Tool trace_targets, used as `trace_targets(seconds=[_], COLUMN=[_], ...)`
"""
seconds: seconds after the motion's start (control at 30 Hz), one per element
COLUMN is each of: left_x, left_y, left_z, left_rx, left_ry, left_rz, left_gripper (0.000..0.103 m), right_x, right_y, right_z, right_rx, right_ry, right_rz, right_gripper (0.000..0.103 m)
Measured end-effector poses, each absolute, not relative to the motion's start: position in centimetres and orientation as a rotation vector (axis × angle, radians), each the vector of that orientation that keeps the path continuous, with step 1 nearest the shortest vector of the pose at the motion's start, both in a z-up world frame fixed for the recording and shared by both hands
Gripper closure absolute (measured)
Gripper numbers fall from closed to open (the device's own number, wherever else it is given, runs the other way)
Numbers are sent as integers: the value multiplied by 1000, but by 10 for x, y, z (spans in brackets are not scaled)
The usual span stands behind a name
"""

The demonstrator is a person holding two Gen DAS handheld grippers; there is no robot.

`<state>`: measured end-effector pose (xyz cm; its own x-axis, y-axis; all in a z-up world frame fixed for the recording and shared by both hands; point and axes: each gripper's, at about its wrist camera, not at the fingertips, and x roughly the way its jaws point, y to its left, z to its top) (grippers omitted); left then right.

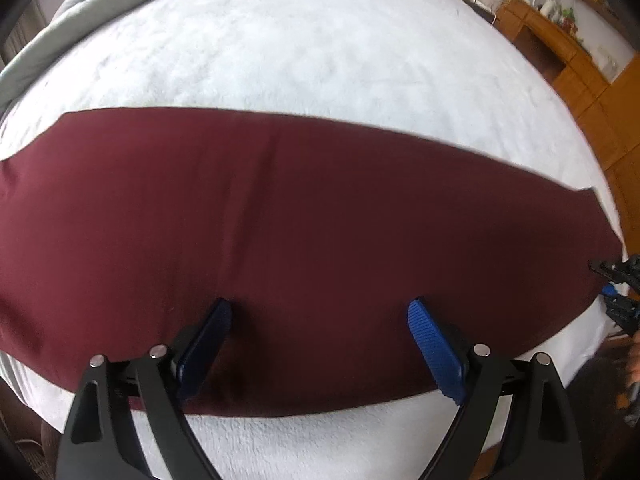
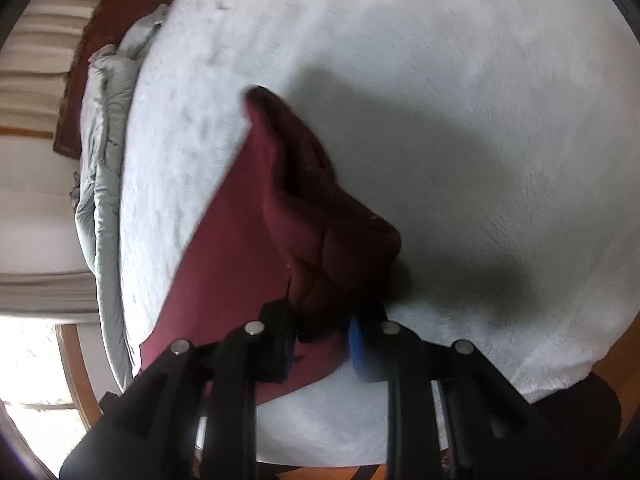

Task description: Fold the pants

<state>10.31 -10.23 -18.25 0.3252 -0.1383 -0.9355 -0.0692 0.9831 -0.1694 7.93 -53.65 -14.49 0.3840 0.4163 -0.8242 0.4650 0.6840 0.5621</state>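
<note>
1. Left hand-held gripper (image 1: 320, 312): released, blue pads (image 1: 434, 350) spread wide at 6 o'clock in your left wrist view, hovering over or resting on the near long edge of the pants; contact cannot be told. It grasps nothing. Likely role: to pin or steady the flat cloth while the other end is carried.

2. Right hand-held gripper (image 2: 320, 332): clenched on one end of the pants, at 6 o'clock in your right wrist view. Cloth bunches just beyond the jaws and rises into a ridge toward 11 o'clock, which suggests you hold this end lifted so it can be brought over.

3. Pants (image 1: 300, 220): maroon, already laid as one long band across the bed, 9 to 3 o'clock, smooth except a faint crease at centre. The right hand-held gripper shows at 3 o'clock by that far end.

4. Bed cover (image 1: 300, 40): white, fleecy, supports everything.

5. Grey quilt (image 1: 72, 8): pushed aside at 11 o'clock, clear of the folding area.

6. Wooden cabinet (image 1: 560, 52): at 2 o'clock, beyond the bed.
</note>
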Motion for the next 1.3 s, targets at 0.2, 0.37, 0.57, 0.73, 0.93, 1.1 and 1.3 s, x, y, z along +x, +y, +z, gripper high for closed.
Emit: trace_targets(seconds=[0.2,0.37,0.57,0.73,0.93,1.1,1.3], left_x=[89,70,52,45,25,10,12], left_y=[-48,2,50,71,106,131,137], left_z=[-145,-130,-127,-124,-121,-124,-135], left_rx=[-302,-350,-452,-478,-526,-565,-592], left_ry=[1166,1121,1095,1066,1042,1038,1074], left_rz=[25,114,195,222,265,298,305], left_gripper=[12,12,12,12,12,12,12], right_x=[84,94,112,118,108,93,87], right_y=[-492,-413,-313,-244,-163,-117,-110], right_z=[-67,-11,2,-17,-53,-88,-117], right_rx=[699,522,356,247,124,-3,58], right_ry=[1094,1031,1052,1115,1192,1240,1342], right_rz=[61,183,281,356,441,481,608], right_gripper=[83,83,83,83,83,82,20])
